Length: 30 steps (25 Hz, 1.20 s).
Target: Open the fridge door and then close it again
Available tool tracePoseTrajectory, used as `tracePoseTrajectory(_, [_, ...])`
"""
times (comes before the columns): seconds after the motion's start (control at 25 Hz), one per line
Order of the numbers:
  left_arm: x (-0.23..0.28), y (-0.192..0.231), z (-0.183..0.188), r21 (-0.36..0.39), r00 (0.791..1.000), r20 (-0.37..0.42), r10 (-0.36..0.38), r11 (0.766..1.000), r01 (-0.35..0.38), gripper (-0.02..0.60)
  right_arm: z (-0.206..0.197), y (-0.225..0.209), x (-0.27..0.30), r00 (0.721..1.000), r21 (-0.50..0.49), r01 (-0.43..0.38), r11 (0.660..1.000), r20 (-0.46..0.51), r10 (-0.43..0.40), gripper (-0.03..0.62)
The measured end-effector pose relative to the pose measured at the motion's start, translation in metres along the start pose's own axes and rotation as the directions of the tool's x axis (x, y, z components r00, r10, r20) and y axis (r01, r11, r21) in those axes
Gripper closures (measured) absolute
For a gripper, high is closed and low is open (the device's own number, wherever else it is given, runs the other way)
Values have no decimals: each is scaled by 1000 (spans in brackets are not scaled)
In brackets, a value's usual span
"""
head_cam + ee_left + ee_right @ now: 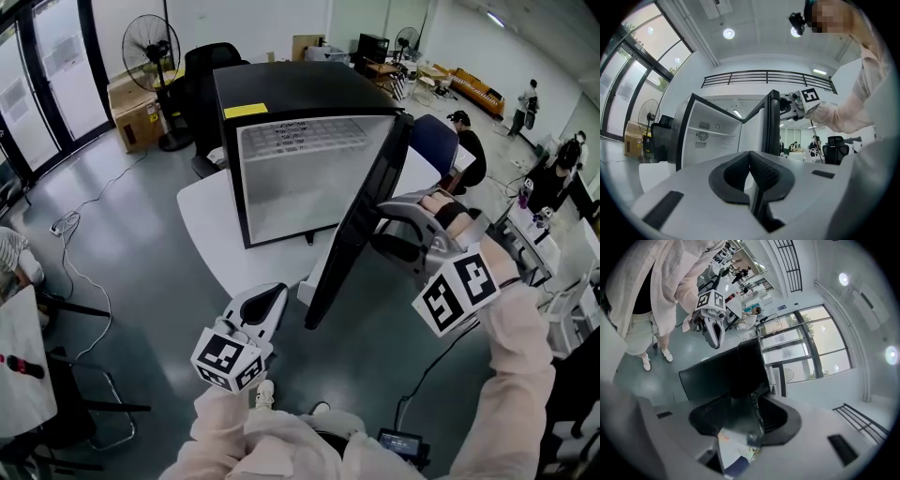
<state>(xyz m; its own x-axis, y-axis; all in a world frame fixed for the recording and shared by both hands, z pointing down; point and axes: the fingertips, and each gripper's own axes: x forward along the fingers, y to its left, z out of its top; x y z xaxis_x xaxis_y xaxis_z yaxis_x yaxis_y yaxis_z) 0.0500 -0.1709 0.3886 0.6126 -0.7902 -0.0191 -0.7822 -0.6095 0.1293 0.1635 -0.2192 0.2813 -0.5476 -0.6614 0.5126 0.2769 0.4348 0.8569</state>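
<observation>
Left tool (267,300), tips together, is held idle beside the bench (202,216); the right tool (382,230) appears clamped on the edge of the open fridge door (345,253), so it can be swung.

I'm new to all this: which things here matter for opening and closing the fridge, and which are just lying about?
In the job: mini fridge, fridge door standing open, right gripper clamped on its edge, left gripper shut and empty.
Lying about: pedestal fan, cardboard box, office chair, floor cable.
</observation>
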Motion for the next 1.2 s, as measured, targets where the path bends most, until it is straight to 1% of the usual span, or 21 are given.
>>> tracePoseTrajectory(0.36, [-11,34,4,-4,1000,5,16,1000,-16,569,19,-22,35,1000,2,3,1000,-9,-3,416])
tracePoseTrajectory(0.72, [-22,75,12,3,999,11,53,999,-53,569,38,-58,94,999,29,33,999,0,-33,418])
tracePoseTrajectory(1.0, [-35,110,14,15,996,8,85,996,-85,569,45,-89,148,998,59,63,996,-27,-62,419])
tracePoseTrajectory(1.2, [-43,139,17,19,995,9,96,995,-96,569,47,-113,188,994,77,84,994,-74,-78,420])
